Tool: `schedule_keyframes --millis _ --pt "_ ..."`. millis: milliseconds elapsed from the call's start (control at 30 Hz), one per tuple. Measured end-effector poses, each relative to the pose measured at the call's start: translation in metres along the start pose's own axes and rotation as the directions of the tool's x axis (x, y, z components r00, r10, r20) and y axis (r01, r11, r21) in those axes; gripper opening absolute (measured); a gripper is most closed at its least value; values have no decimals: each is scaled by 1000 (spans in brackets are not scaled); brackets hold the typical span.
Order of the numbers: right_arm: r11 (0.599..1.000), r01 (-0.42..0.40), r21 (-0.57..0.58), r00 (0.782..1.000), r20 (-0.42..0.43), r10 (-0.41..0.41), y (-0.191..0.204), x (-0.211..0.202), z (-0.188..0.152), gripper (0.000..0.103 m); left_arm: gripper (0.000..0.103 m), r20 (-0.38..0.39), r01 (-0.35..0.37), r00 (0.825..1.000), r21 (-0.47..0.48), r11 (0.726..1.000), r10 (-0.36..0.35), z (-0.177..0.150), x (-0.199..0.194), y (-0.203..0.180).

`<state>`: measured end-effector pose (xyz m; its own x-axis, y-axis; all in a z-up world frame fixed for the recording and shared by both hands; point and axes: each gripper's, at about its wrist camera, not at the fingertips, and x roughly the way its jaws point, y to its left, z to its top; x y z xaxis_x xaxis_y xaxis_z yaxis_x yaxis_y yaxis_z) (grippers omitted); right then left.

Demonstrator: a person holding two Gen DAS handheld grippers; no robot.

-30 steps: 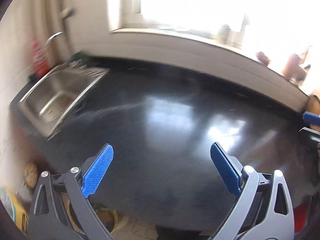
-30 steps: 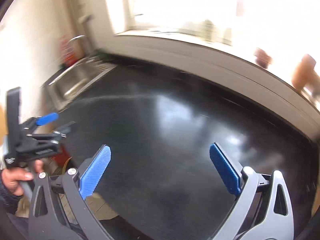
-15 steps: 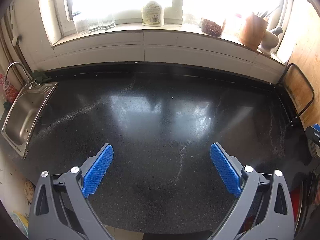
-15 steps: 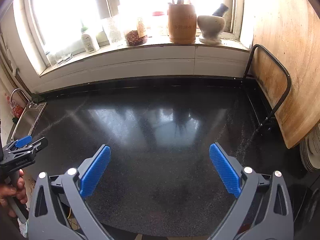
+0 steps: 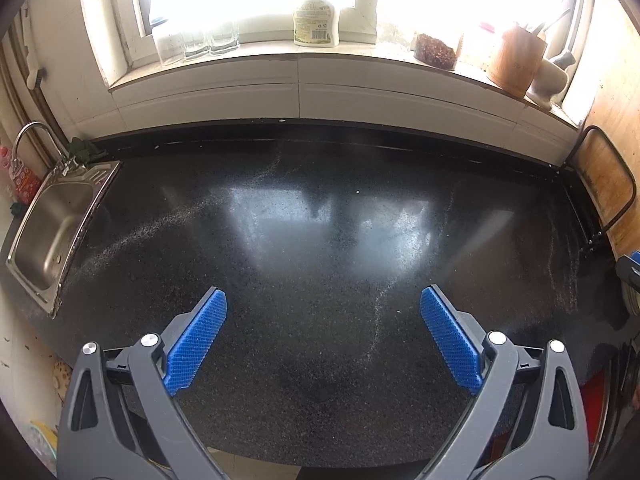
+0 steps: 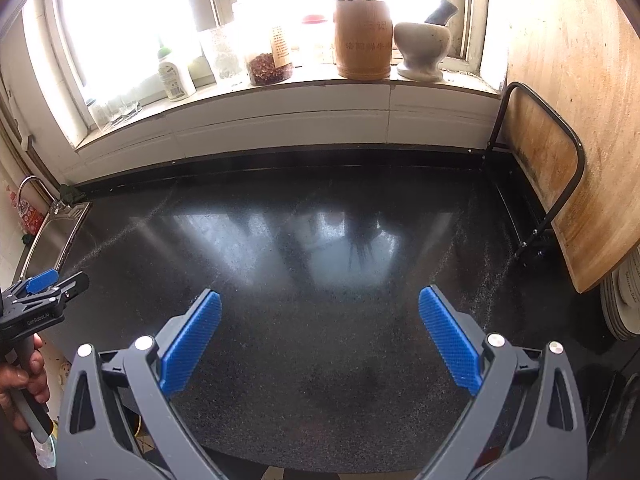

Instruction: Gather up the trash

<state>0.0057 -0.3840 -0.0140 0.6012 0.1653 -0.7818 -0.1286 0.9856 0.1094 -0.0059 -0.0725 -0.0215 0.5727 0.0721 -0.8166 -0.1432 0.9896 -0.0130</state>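
My left gripper point(image 5: 322, 320) is open and empty, held over the front part of the black speckled countertop point(image 5: 320, 232). My right gripper point(image 6: 320, 320) is open and empty too, over the same countertop point(image 6: 320, 248). The left gripper also shows at the left edge of the right wrist view point(image 6: 44, 294), held by a hand. No trash shows on the countertop in either view. A thin pale streak of dust point(image 5: 168, 220) runs across the counter toward the sink.
A steel sink point(image 5: 52, 224) with a tap sits at the left end. Bottles, jars, a wooden utensil holder point(image 6: 362, 36) and a mortar point(image 6: 420, 50) stand on the windowsill. A wooden board point(image 6: 568, 128) in a metal rack and stacked plates point(image 6: 624, 304) are at the right.
Both views swung from a blurred, tilted look toward the sink to a steady, level look at the counter and window. Both grippers stayed open.
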Motion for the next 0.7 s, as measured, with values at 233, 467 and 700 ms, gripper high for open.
schedule_keyframes --millis 233,467,700 --pt "1000 1 3 1000 -10 -1 0 4 -2 96 95 10 -3 1000 5 1000 3 6 -1 3" --pt "1000 -1 -6 1000 -8 1 2 3 -1 96 95 8 -4 1000 8 1000 4 4 0 4" --pt "1000 2 -13 1000 -9 -2 1 3 0 96 95 9 -3 1000 1 1000 3 3 0 3"
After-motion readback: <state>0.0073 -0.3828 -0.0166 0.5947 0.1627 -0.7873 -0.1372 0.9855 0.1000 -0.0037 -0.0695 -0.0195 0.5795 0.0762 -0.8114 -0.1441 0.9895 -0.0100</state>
